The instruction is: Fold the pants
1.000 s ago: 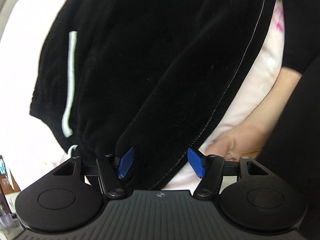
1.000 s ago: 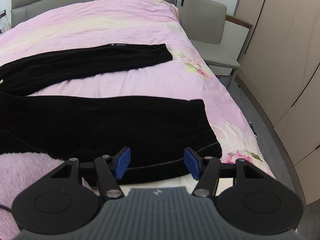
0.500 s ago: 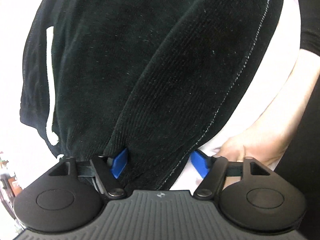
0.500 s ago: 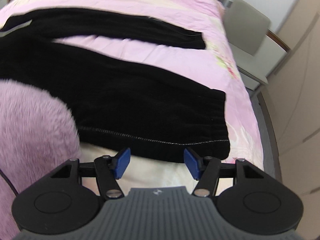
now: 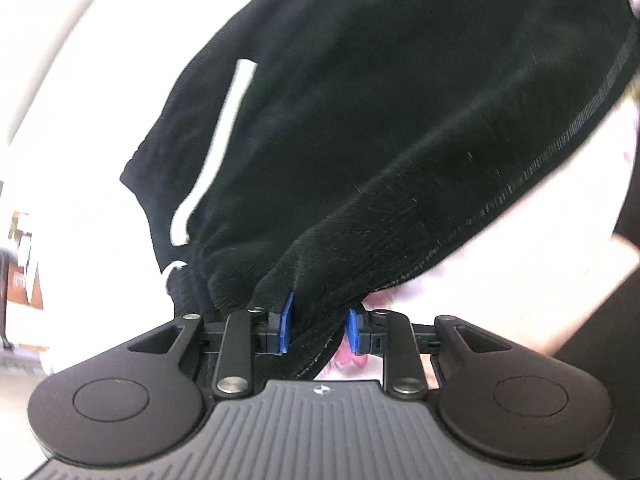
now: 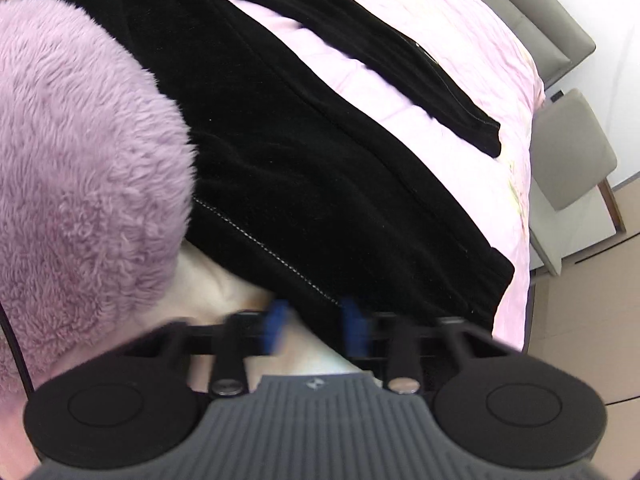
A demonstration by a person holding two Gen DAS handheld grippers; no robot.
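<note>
**Both grippers closing on the near edge of the pants**

Left gripper: my jaws have just been closing and the blue pads now pinch a bunched fold of the black pants. This is the waist end, going by the white drawstring just to the left. The cloth rises in a ridge straight out of the jaws, so I judge the grip is taking weight, not just resting there.

Right gripper: jaws have just been closing here too. The view is motion-blurred at the pads. The stitched edge of the pants runs between them, but I can't tell whether they press it yet; there seems to be a gap on the left pad's side.

The pants lie spread on the pink bedcover, legs apart: the near leg ends at the cuff by the bed's right edge, the far leg lies well beyond it with cover showing between. A fuzzy purple sleeve hides the left part of that view.

Why this hold: one hand at the waist and one along the same near edge lets me lift that whole side together and carry it over onto the far leg. I judge that's the first fold, not yet made.

Risk: if the right side has only a thin bite of hem, it slips on the lift.
</note>
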